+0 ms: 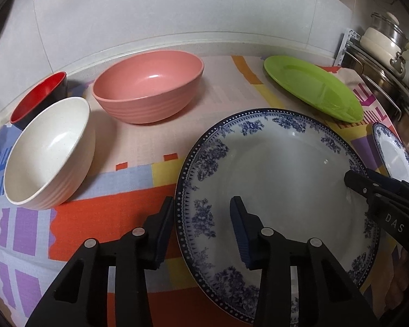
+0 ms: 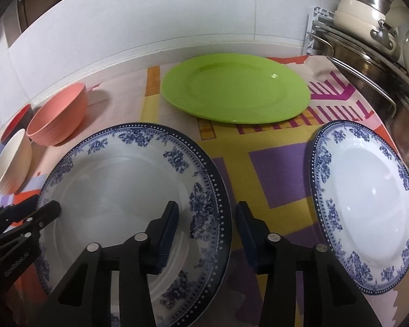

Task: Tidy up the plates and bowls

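Plates and bowls all unsorted so far; my left gripper and right gripper each straddle the big blue floral plate's rim, pads not yet pinching.

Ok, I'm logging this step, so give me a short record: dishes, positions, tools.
plates: large blue-floral white plate; smaller blue-floral white plate to its right; lime green plate behind
bowls: pink ribbed bowl, cream ribbed bowl, red-lined dark bowl, on the left
left tool: straddles large plate's left rim
right tool: straddles its right rim
surface: colourful patterned cloth
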The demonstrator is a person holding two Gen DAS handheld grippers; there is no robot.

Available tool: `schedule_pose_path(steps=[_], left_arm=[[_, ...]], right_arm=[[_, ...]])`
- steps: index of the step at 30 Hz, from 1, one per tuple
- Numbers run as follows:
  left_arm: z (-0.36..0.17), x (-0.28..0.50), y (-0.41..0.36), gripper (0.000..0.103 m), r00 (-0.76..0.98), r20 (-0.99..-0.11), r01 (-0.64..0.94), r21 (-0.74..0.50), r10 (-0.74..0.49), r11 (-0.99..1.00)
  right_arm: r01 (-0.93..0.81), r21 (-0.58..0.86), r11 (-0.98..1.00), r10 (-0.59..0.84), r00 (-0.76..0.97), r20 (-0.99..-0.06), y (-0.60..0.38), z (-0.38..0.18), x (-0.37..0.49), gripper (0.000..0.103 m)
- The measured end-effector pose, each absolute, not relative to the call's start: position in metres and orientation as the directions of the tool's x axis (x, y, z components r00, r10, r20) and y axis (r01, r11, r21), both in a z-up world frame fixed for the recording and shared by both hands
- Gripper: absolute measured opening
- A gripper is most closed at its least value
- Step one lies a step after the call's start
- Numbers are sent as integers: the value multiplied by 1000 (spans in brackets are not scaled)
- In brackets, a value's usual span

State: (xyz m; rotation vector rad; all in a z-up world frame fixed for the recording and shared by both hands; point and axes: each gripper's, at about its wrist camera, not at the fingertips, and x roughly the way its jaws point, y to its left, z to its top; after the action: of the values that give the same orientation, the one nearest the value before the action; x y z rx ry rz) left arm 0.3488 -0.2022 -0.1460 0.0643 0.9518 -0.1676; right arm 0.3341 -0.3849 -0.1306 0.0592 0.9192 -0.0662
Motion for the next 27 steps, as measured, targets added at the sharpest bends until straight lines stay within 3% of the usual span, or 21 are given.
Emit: schedule_pose_path(steps=[27], left_arm=[[-115, 297, -170, 36, 624, -780, 102, 16, -52, 995]], right_arm=[[27, 8, 1000, -10, 612, -790, -360, -102, 308, 37]])
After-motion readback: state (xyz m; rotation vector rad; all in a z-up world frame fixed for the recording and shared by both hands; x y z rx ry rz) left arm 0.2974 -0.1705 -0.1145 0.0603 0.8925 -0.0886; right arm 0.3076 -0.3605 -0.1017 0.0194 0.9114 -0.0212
